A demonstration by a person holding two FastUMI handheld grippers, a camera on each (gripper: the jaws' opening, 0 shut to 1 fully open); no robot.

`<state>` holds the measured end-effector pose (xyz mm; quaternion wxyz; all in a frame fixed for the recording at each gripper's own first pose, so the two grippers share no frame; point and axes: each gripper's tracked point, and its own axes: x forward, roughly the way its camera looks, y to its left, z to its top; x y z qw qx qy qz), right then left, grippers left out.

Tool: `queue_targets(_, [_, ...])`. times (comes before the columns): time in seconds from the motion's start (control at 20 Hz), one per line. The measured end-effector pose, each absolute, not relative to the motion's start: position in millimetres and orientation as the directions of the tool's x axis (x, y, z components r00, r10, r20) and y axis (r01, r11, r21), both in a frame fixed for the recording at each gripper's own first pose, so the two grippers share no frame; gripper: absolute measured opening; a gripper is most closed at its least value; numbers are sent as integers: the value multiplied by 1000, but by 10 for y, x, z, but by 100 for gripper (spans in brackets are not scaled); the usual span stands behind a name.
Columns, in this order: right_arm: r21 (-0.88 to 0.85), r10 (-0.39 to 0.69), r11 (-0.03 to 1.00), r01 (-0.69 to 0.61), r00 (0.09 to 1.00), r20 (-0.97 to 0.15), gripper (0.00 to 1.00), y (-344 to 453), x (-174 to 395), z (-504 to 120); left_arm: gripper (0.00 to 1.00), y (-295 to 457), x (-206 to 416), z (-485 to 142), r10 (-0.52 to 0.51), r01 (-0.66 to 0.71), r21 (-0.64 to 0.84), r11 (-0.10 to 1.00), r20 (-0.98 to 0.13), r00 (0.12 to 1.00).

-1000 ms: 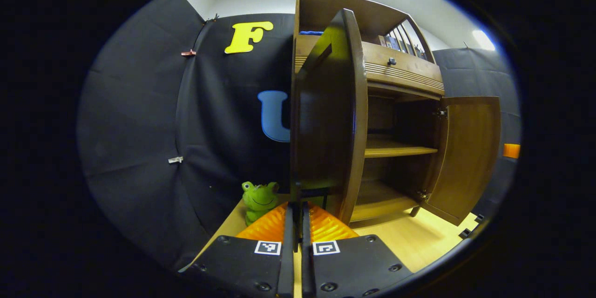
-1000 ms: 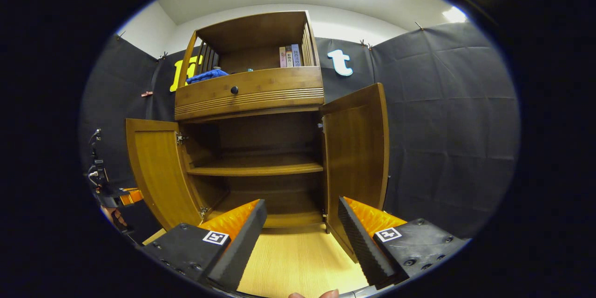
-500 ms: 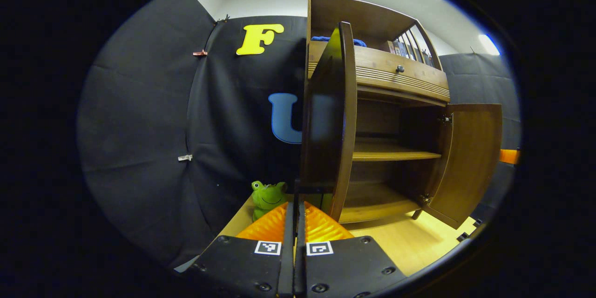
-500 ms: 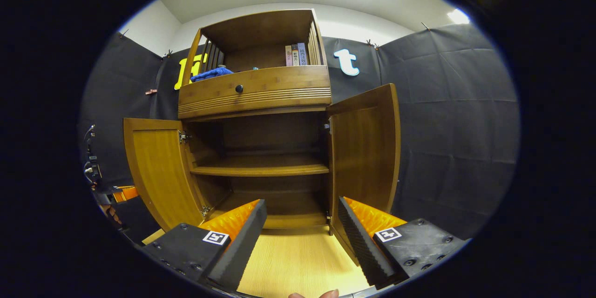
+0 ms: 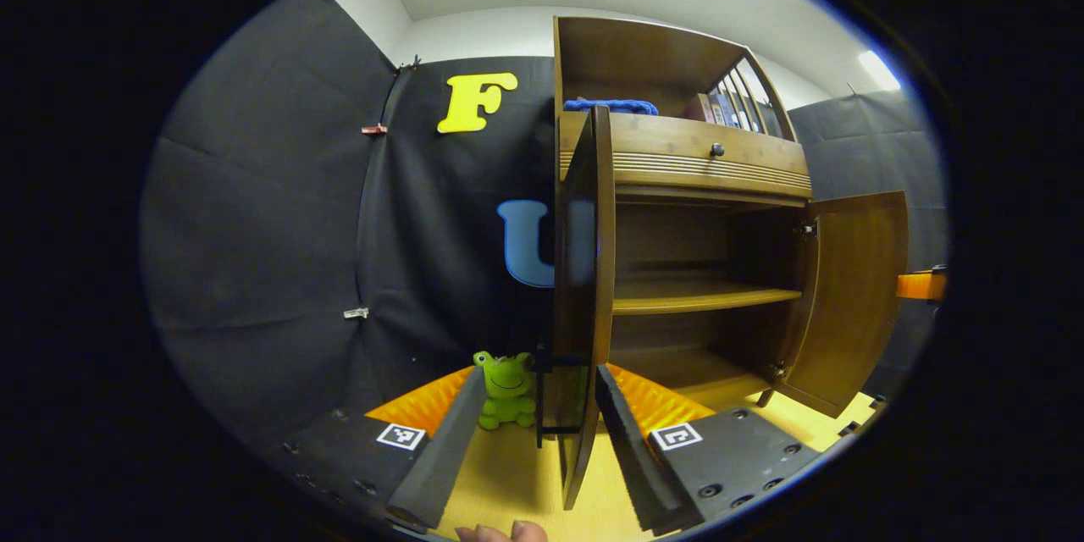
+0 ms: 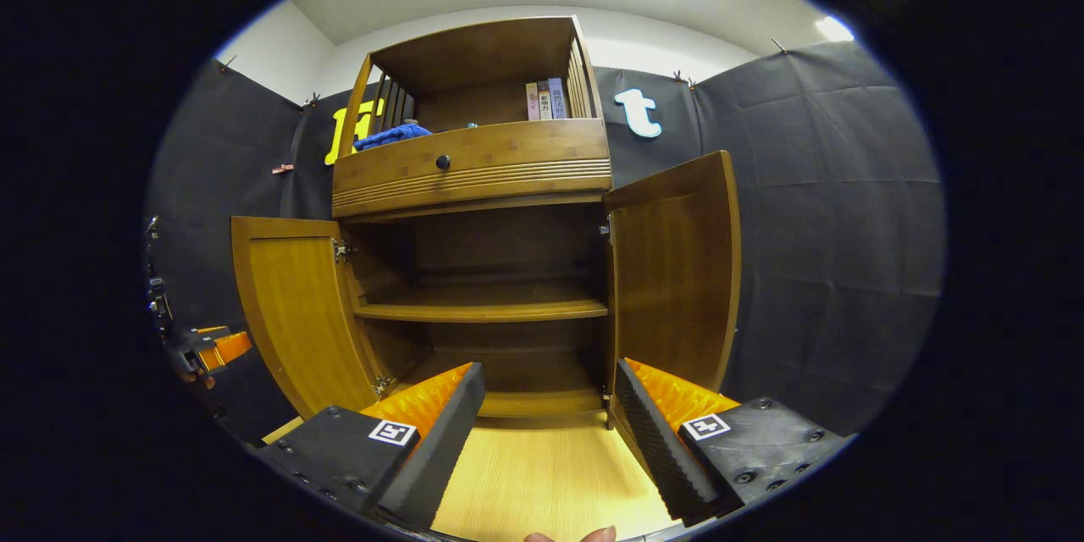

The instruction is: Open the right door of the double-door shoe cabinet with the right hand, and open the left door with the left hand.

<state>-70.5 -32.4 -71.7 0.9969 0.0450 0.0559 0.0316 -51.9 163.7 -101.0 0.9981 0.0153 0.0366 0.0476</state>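
at the left of the scene, our left gripper has its jaws spread wide with the near edge of the left door standing between them; neither finger presses on it, so we hold nothing. that door stands swung out, edge-on to us in the left gripper view, its dark handle low on the edge just beyond the fingertips. a green frog toy sits on the pale floor just left of the door. in the right gripper view, the left gripper shows small at the far left, beside the same door.

moving right, the shoe cabinet shows an open lower bay: a bare middle shelf and a bare bottom board. above it sit a drawer with a dark knob and a top shelf holding a blue cloth and some books.

further right, the right door stands wide open, hinged at the cabinet's right side. our right gripper hovers near and low in front of the cabinet, jaws well apart, grasping nothing and well clear of both doors.

we judge both doors opened and the task at its closing step. the next move calls only for drawing the left gripper straight back so its fingers clear the door edge without nudging it shut.
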Motion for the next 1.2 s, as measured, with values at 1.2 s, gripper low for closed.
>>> queue_targets(1.2, [129,142,983,-131,987,-73,99,-478,-468,-620,94,250,-432,-571,8,-8,38,999,-23,1000])
